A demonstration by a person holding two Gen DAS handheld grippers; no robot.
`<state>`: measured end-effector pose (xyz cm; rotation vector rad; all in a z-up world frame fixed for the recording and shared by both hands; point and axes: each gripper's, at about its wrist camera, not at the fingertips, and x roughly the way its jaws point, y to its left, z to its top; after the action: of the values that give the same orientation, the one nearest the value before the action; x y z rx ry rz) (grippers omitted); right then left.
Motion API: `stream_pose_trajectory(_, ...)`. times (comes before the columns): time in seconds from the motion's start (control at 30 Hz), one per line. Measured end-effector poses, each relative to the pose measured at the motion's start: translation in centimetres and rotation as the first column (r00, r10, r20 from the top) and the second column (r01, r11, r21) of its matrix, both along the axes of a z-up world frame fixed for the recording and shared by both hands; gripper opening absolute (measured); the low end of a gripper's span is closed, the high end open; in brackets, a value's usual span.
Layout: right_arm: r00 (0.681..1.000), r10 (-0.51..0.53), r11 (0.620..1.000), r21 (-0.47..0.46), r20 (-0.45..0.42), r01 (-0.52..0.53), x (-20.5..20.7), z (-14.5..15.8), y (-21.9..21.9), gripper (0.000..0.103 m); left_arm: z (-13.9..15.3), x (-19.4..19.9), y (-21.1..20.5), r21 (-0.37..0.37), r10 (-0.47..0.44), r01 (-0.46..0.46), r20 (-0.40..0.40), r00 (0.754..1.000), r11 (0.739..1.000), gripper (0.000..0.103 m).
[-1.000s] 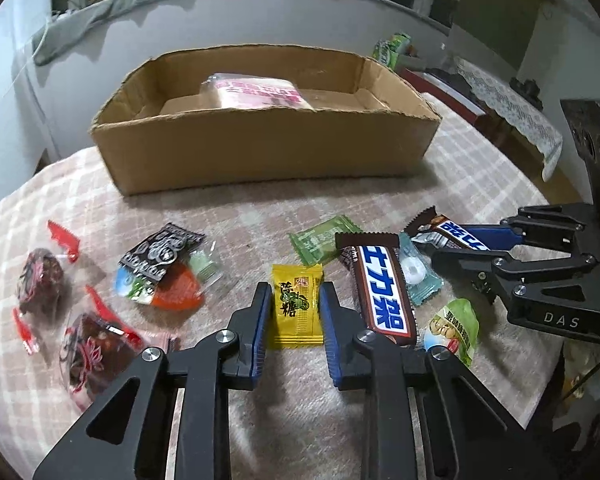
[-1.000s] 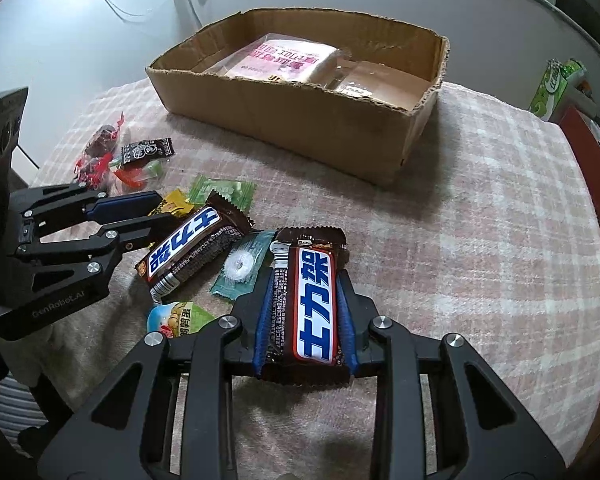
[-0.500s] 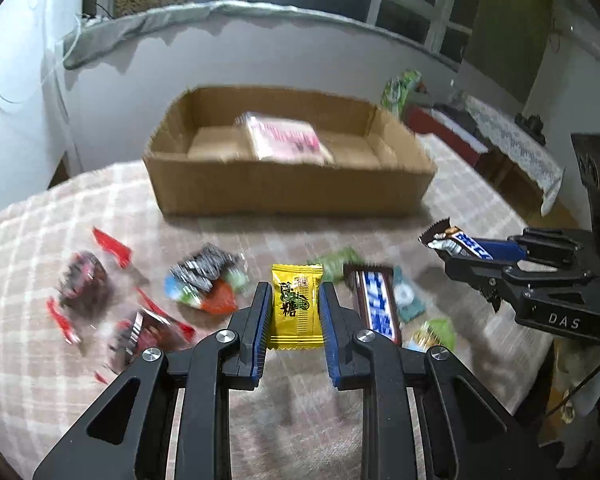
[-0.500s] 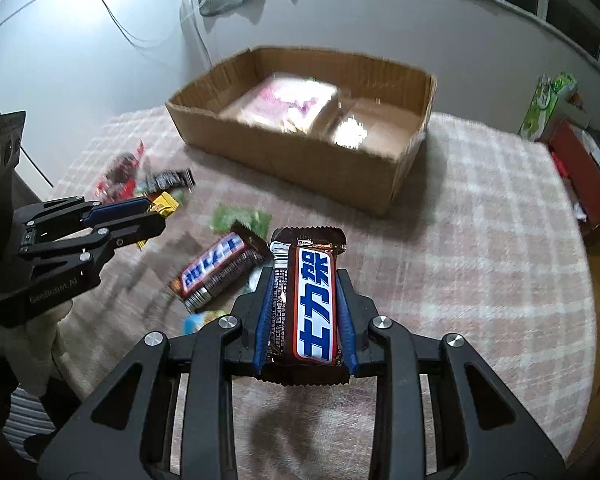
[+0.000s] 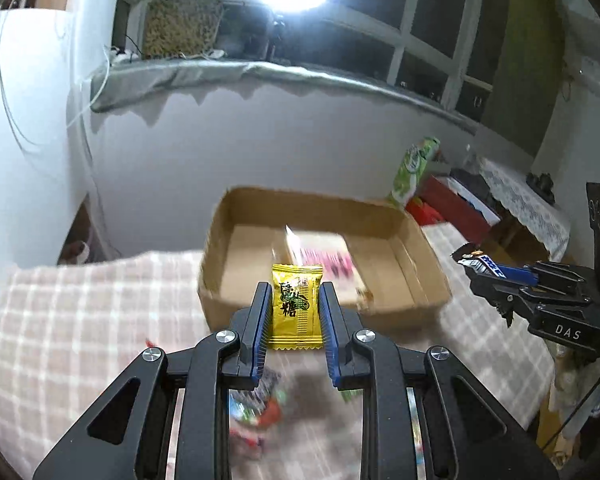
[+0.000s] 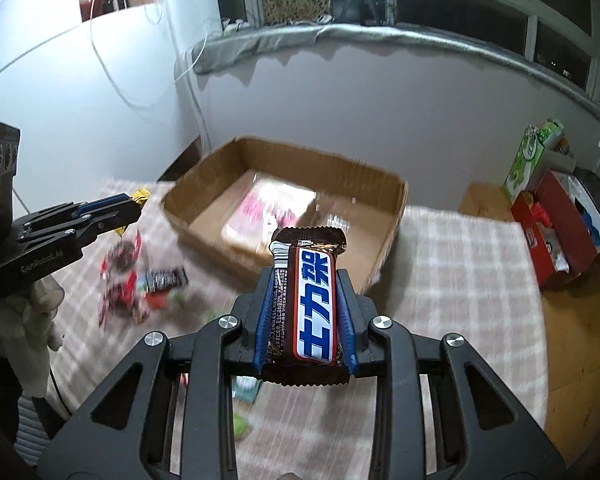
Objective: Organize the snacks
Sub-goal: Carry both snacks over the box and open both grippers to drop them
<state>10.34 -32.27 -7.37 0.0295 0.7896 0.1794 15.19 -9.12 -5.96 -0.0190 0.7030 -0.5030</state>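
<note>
My left gripper (image 5: 294,296) is shut on a yellow candy packet (image 5: 296,306) and holds it in the air in front of the open cardboard box (image 5: 428,280). My right gripper (image 6: 306,280) is shut on a brown Snickers bar (image 6: 314,308), also lifted, facing the same box (image 6: 396,216). A pink packet (image 5: 324,258) lies inside the box. The right gripper shows at the right of the left wrist view (image 5: 496,276); the left gripper shows at the left of the right wrist view (image 6: 128,210).
Loose snacks lie blurred on the checked tablecloth (image 6: 472,280): red and black wrapped ones (image 6: 140,280) left of the box, more below my left gripper (image 5: 256,412). A red box (image 6: 560,232) and a green carton (image 6: 528,156) stand off the table's right.
Both grippers have risen off the table with their snacks and moved toward the box. The loose snacks have dropped low in both views.
</note>
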Motion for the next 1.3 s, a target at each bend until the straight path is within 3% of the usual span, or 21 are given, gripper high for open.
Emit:
stream_pose_trajectory(0.27, 1.0, -0.02, 1.0, -0.021, 0.019, 0.02, 4.3, 0.8, -0.3, 0.03, 0.4, 3.0, -1.0, 0.013, 0.013, -0.014, 0.009, 1.0, 1.0, 0.022)
stream_pose_trajectory(0.67, 0.998, -0.036, 0.999, -0.03, -0.052, 0.034, 8.9, -2.5, -1.2, 0.03, -3.0, 6.2, -2.0, 0.055, 0.038, -0.034, -0.071, 0.997, 0.998, 0.022)
stream_pose_trajectory(0.9, 0.996, -0.034, 0.999, -0.025, -0.08, 0.032, 9.8, -3.8, -1.6, 0.03, -3.4, 6.9, -2.4, 0.07, 0.038, -0.033, -0.085, 0.996, 0.997, 0.022)
stream_pose_trajectory(0.93, 0.996, -0.035, 0.999, -0.027, -0.081, 0.033, 9.9, -3.9, -1.6, 0.031, -3.4, 6.9, -2.4, 0.068, 0.04, -0.034, -0.087, 0.995, 0.997, 0.024)
stream_pose_trajectory(1.0, 0.996, -0.038, 0.999, -0.032, -0.08, 0.035, 10.0, -3.9, -1.4, 0.039, -3.5, 7.2, -2.5, 0.072, 0.047, -0.04, -0.098, 0.994, 0.997, 0.038)
stream_pose_trajectory(1.03, 0.997, -0.039, 0.999, -0.034, -0.073, 0.036, 9.9, -3.8, -1.4, 0.049, -3.5, 7.3, -2.5, 0.073, 0.05, -0.042, -0.1, 0.994, 0.996, 0.046)
stream_pose_trajectory(1.07, 0.997, -0.038, 0.999, -0.036, -0.065, 0.036, 9.8, -3.7, -1.3, 0.054, -3.5, 7.2, -2.5, 0.075, 0.051, -0.044, -0.099, 0.994, 0.996, 0.047)
stream_pose_trajectory(1.3, 0.998, -0.036, 0.998, -0.047, -0.043, 0.033, 9.2, -2.9, -1.1, 0.054, -3.1, 6.6, -2.5, 0.065, 0.049, -0.043, -0.09, 0.995, 0.997, 0.047)
